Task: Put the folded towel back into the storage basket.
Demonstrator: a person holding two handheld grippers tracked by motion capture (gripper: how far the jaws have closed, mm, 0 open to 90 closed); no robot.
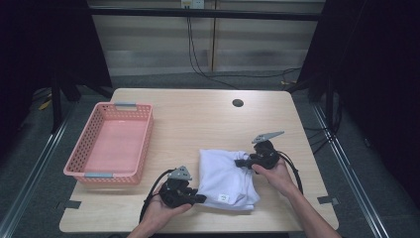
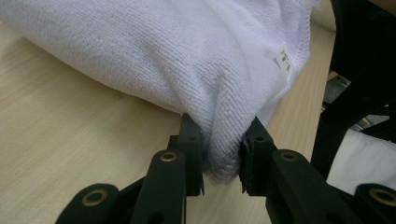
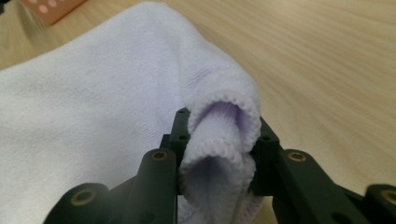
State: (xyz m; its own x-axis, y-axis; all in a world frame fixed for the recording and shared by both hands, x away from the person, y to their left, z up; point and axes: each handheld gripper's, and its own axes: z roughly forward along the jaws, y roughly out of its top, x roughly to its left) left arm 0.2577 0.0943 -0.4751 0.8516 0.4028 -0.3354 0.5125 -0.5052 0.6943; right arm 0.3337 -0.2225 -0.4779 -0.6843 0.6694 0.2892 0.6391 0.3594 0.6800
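A folded white towel [image 1: 225,174] lies on the wooden table [image 1: 198,119], near its front edge. My left gripper [image 1: 199,198] is shut on the towel's near left corner; the left gripper view has the terry cloth [image 2: 224,154] squeezed between both jaws, and a small white label [image 2: 284,59] shows on the towel's edge. My right gripper [image 1: 240,162] is shut on the towel's far right corner, where a rolled hem [image 3: 219,149] bulges between its jaws. A hand holds each gripper.
A pink perforated basket [image 1: 112,144] stands at the table's left with nothing in it; its corner [image 3: 51,8] peeks in at the top of the right gripper view. A round cable hole [image 1: 237,103] sits near the table's far edge. Black cables trail from both grippers.
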